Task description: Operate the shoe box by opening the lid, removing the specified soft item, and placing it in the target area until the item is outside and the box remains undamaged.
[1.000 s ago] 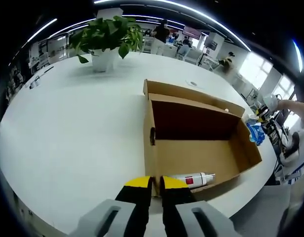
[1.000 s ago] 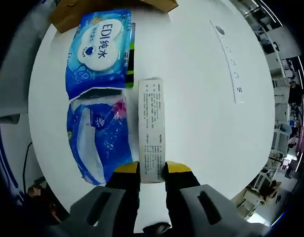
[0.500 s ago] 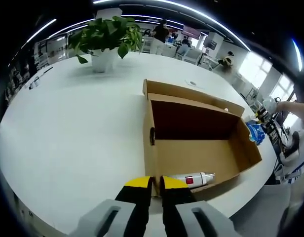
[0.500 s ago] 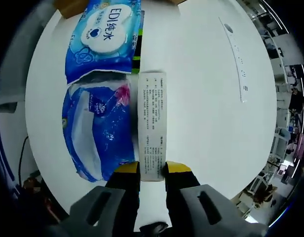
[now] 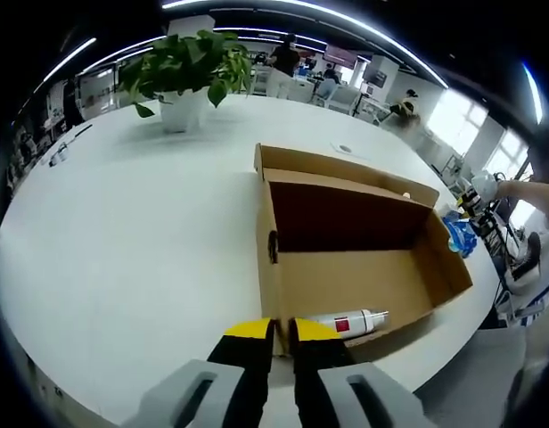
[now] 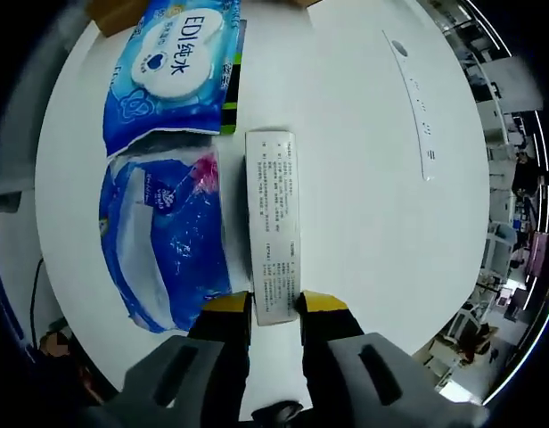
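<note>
The open cardboard shoe box (image 5: pixel 364 267) lies on the white table (image 5: pixel 132 232), its lid (image 5: pixel 346 169) folded back. A white bottle with a red label (image 5: pixel 350 323) lies inside by the near wall. My left gripper (image 5: pixel 273 332) is shut on the box's near corner wall. My right gripper (image 6: pixel 274 305) is shut on the near end of a long white printed carton (image 6: pixel 273 223), which lies flat on the table (image 6: pixel 364 178). Two blue soft packs lie left of the carton: a wipes pack (image 6: pixel 172 76) and a crinkled pack (image 6: pixel 163 241). The blue packs (image 5: pixel 460 236) also sit beyond the box's right end.
A potted plant (image 5: pixel 187 76) stands at the table's far side. A person's arm (image 5: pixel 533 194) reaches in at the right. The table edge (image 6: pixel 69 294) runs close to the crinkled pack. A grey strip (image 6: pixel 413 98) lies across the table to the right of the carton.
The right gripper view has shifted and turned a little; the carton's end stays between the jaws. The left gripper keeps its hold on the box.
</note>
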Motion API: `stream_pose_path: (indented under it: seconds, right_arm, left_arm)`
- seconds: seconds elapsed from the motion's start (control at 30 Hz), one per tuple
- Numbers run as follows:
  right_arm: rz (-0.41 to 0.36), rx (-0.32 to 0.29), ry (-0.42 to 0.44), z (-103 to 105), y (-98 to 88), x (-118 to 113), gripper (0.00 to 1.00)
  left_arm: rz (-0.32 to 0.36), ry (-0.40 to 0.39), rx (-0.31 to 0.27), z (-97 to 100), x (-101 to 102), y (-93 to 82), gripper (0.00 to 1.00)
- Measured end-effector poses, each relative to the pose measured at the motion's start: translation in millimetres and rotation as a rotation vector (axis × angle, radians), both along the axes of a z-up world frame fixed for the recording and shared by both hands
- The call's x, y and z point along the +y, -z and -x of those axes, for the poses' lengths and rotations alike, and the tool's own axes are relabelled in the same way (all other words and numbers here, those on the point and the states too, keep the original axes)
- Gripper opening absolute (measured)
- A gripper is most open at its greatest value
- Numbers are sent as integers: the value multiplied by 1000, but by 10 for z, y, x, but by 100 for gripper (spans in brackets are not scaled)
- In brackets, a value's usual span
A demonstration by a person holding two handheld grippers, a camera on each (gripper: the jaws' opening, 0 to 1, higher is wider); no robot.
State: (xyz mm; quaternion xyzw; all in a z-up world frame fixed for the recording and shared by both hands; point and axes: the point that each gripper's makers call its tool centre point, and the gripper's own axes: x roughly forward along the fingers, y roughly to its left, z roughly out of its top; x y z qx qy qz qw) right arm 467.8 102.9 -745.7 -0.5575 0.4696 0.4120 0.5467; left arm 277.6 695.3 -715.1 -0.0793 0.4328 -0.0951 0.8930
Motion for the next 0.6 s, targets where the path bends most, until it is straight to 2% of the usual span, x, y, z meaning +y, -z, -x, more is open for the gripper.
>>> stream_pose_path:
  seconds: [0.07,0.23,0.37,0.6]
  right_arm:
    - [-9,-5,1,7,-19,10,22]
    - [-38,-68,58,-58,-97,18,32]
    - [-60,-104,57,-40,-162,64,36]
    - [-104,-128,103,55,-255,106,44]
  left_arm:
    - [-3,6,-4,-3,1,0,8]
    - [-36,25,-17,-25,41,8,11]
    - [-44,28,-21,-30,50,7,13]
    - [-86,75,-25,-37,40,-2,16]
